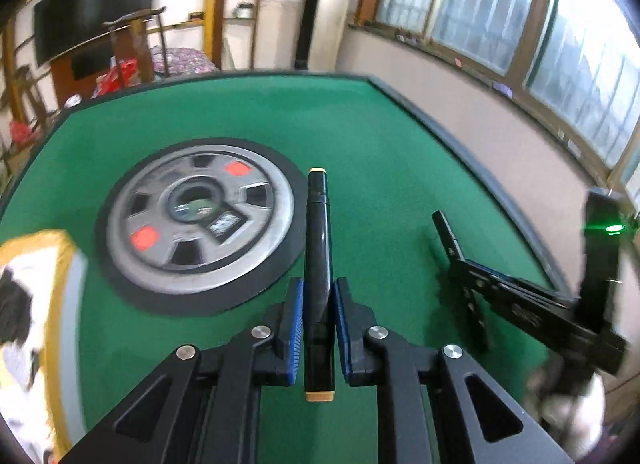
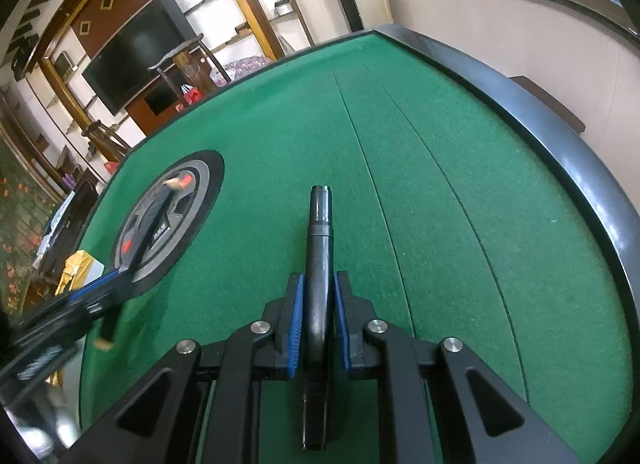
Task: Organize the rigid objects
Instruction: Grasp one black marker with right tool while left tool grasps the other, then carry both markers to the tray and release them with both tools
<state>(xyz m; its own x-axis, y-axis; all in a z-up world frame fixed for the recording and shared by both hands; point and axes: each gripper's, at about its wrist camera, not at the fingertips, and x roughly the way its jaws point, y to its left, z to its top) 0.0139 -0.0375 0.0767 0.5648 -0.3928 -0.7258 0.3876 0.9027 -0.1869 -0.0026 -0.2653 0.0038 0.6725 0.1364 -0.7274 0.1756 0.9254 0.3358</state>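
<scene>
Left wrist view: the left tool (image 1: 319, 318) squeezes a black marker (image 1: 319, 248) with tan ends, pointing to 12 o'clock over the green counter (image 1: 380, 152). The round centre plate (image 1: 198, 224) sits at 10 o'clock.

Right wrist view: the right tool (image 2: 319, 312) pinches a black pen (image 2: 319, 256), probably lifted so it can be sorted.

Open green felt ahead of us, little in the way.

We see the table (image 2: 460, 192) bare toward its raised dark rim (image 2: 592, 168); the round centre disc (image 1: 200, 224) lies flat on our left, and a yellow-edged box (image 1: 44, 304) crowds the near left corner.
</scene>
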